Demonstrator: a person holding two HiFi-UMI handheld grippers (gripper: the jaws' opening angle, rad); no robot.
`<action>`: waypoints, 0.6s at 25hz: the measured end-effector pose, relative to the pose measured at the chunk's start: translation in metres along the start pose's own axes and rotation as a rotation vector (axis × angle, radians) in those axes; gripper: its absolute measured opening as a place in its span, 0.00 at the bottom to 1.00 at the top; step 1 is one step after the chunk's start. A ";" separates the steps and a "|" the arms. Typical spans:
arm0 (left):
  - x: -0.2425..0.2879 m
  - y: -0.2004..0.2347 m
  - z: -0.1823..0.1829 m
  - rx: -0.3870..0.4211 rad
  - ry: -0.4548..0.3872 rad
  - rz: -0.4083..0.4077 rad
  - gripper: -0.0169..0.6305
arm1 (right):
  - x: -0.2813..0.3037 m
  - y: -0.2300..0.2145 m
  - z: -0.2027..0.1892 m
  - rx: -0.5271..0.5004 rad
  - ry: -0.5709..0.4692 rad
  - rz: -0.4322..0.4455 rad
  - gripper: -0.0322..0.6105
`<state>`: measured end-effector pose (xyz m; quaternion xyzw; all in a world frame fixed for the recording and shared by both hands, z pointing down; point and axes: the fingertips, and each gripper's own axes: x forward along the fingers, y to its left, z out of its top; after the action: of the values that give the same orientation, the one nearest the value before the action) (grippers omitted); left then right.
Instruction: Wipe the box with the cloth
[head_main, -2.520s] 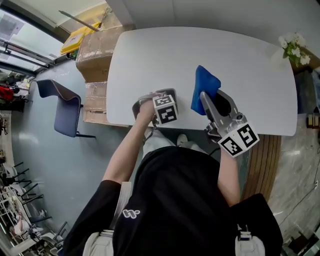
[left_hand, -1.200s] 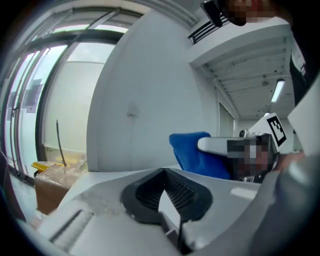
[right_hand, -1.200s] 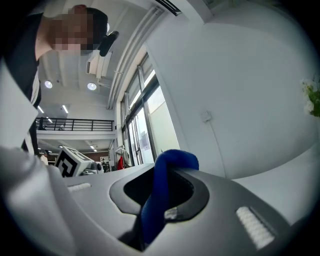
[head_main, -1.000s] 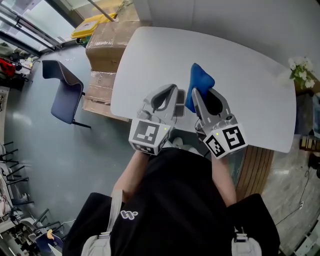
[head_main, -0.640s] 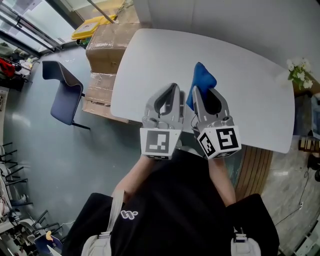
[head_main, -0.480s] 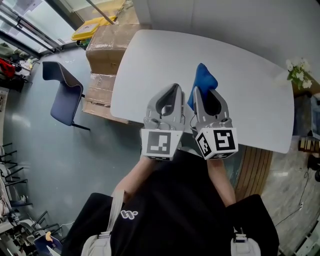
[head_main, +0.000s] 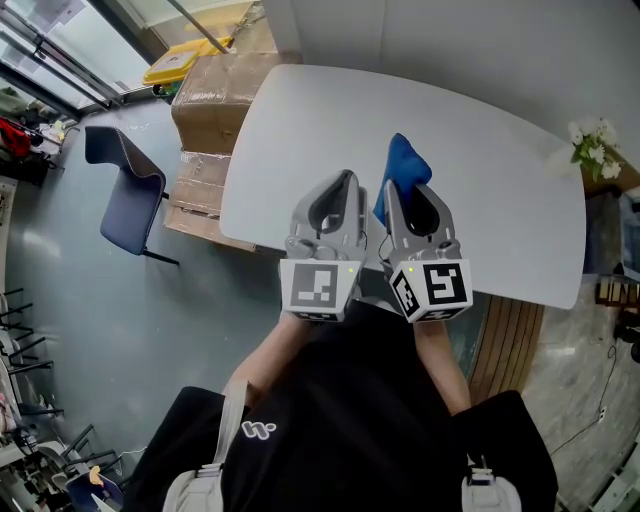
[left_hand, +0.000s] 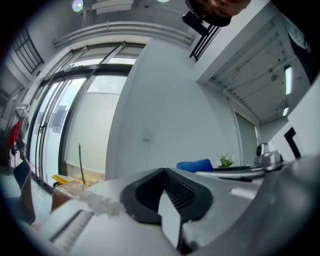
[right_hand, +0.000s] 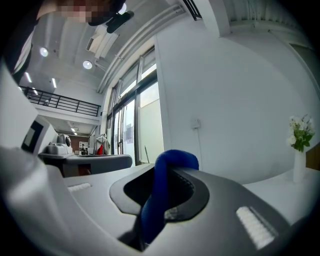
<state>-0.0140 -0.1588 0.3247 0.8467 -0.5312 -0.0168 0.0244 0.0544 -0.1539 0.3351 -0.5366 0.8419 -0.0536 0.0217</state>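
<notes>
Two grippers hang side by side over the white table's (head_main: 500, 150) near edge. The left gripper (head_main: 345, 178) has its jaws pressed together on nothing; the right gripper (head_main: 392, 186) pinches the blue cloth (head_main: 405, 163). Broad tabletop stretches beyond them to the far edge. Cardboard boxes (head_main: 215, 85) stand beside the table's far left corner.

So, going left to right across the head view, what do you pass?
Blue chair → cardboard boxes → left claw → right claw gripping the blue cloth → flowers.
</notes>
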 end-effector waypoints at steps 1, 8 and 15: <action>0.001 0.000 0.000 0.005 -0.005 -0.005 0.03 | 0.000 0.000 0.000 -0.001 0.000 0.003 0.13; 0.004 0.000 -0.004 0.004 0.008 -0.012 0.03 | 0.003 0.000 -0.003 0.000 0.007 0.019 0.13; 0.006 0.002 -0.011 0.054 0.033 -0.027 0.03 | 0.007 0.001 -0.006 0.005 0.013 0.036 0.13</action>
<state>-0.0130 -0.1652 0.3363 0.8544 -0.5194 0.0111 0.0101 0.0498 -0.1593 0.3408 -0.5209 0.8514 -0.0588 0.0186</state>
